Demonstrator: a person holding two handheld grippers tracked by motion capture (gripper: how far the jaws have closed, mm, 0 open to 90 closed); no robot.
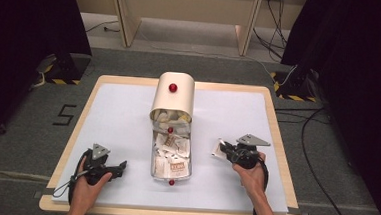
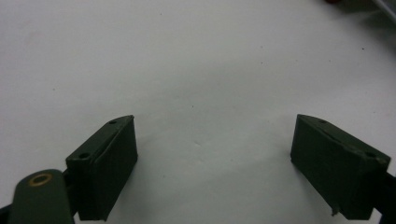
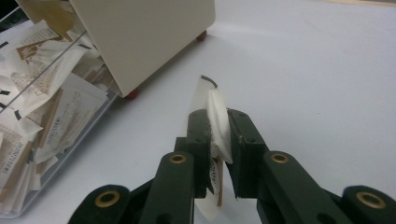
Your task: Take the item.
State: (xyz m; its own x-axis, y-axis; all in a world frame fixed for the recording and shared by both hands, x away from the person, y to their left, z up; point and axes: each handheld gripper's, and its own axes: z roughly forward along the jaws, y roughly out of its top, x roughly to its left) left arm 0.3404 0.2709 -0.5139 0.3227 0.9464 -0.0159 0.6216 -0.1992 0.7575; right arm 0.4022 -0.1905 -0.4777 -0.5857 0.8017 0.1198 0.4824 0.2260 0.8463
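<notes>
You are in the carrying step: your right gripper [image 3: 219, 140] has its jaws pressed together on a small white paper sachet [image 3: 215, 116], which stands on its edge between them and sticks out above the tips. In the high view this gripper [image 1: 224, 148] is to the right of the clear plastic tray full of paper sachets [image 1: 171, 156], apart from it, with the packet at its left tip. The far end of the tray sits under a cream rounded cover with a red knob [image 1: 173, 96].

I judge the next move is to bring the sachet to its place and put it down; the pictures do not tell me where that is. It calls for a level wrist, so the thin paper does not slip.

Your left gripper [image 1: 117, 169] rests low on the white table mat [image 1: 123, 113] at the near left, jaws wide apart with nothing between them. Both your forearms come from the near edge
</notes>
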